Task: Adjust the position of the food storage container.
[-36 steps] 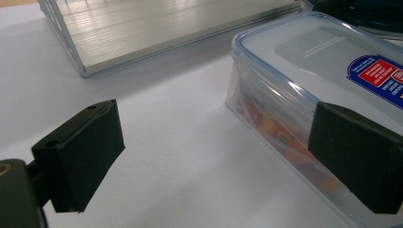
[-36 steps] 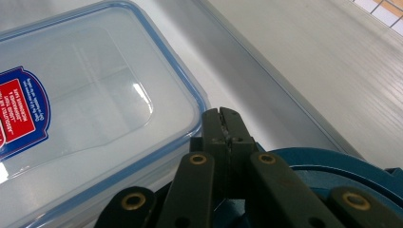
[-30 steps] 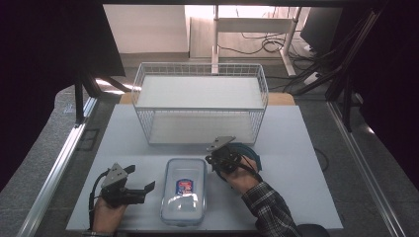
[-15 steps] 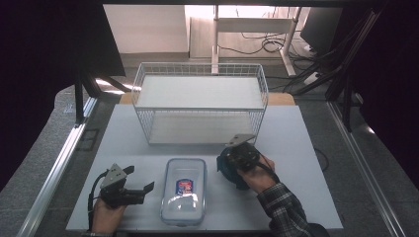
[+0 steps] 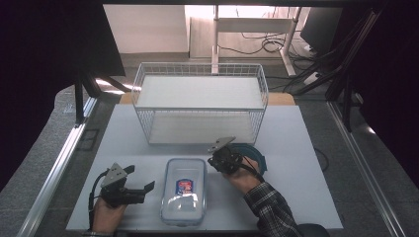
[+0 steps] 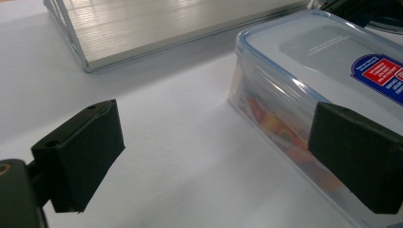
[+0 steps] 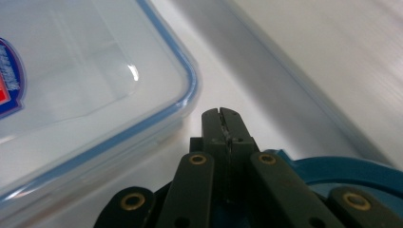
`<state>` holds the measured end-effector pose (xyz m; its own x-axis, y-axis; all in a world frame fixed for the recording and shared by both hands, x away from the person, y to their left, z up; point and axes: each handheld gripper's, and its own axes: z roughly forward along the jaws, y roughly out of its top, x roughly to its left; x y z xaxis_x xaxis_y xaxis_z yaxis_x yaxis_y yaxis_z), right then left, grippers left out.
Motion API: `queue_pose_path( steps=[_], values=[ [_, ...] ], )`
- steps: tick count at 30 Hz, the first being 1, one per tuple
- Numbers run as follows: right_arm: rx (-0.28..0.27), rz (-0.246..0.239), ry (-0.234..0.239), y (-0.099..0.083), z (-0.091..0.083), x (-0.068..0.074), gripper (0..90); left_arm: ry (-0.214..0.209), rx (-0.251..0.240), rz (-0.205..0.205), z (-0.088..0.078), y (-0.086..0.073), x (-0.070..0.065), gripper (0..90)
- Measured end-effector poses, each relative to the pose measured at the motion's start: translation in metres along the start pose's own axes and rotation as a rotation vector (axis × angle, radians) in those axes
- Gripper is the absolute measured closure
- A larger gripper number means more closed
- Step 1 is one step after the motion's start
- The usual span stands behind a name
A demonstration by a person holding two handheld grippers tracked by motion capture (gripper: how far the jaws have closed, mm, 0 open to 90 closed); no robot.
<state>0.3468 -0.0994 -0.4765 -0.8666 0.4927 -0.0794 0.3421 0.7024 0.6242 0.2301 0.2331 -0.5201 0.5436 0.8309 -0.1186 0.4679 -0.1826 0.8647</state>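
while the left hand [image 5: 106, 215] rests low at the near left of the white tabletop [image 5: 306, 148], its forearm entering from the bottom edge, the left gripper [image 5: 141, 190] lies level and points toward the clear lidded container [image 5: 184, 190], jaws wide apart and holding nothing. in the left gripper view one jaw stands in front of the container's side wall; contact cannot be confirmed. the right hand [image 5: 242, 177], in a plaid sleeve [image 5: 272, 212], angles in from the lower right. the right gripper [image 5: 213, 162] sits just beside the container's far right corner, jaws pressed together and empty, above a blue round object [image 5: 257, 159]. the lid carries a red and blue label [image 5: 184, 187]; its writing is unreadable. a wire basket [image 5: 200, 106] stands behind.
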Motion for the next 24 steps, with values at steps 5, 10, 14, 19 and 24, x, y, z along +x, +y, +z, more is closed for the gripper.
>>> queue_pose_path(
  steps=[5,10,14,19,24],
  values=[
    [0.005,-0.014,-0.019,-0.001,-0.003,0.001,89.6,0.002,0.002,0.008,0.0,0.001,-0.001,4.0],
    [0.015,-0.006,-0.03,-0.005,-0.008,-0.002,89.6,0.003,0.001,0.004,0.0,0.0,0.0,4.0],
    [0.019,0.009,-0.046,-0.014,-0.015,-0.011,89.6,0.003,0.002,0.003,0.0,0.0,0.0,4.0],
    [0.014,0.052,-0.049,-0.03,-0.028,-0.023,89.6,0.003,0.006,0.002,0.001,0.0,-0.001,4.0],
    [0.017,0.065,-0.071,-0.04,-0.037,-0.03,89.6,0.002,0.009,0.002,0.001,0.0,-0.001,4.0]
  ],
)
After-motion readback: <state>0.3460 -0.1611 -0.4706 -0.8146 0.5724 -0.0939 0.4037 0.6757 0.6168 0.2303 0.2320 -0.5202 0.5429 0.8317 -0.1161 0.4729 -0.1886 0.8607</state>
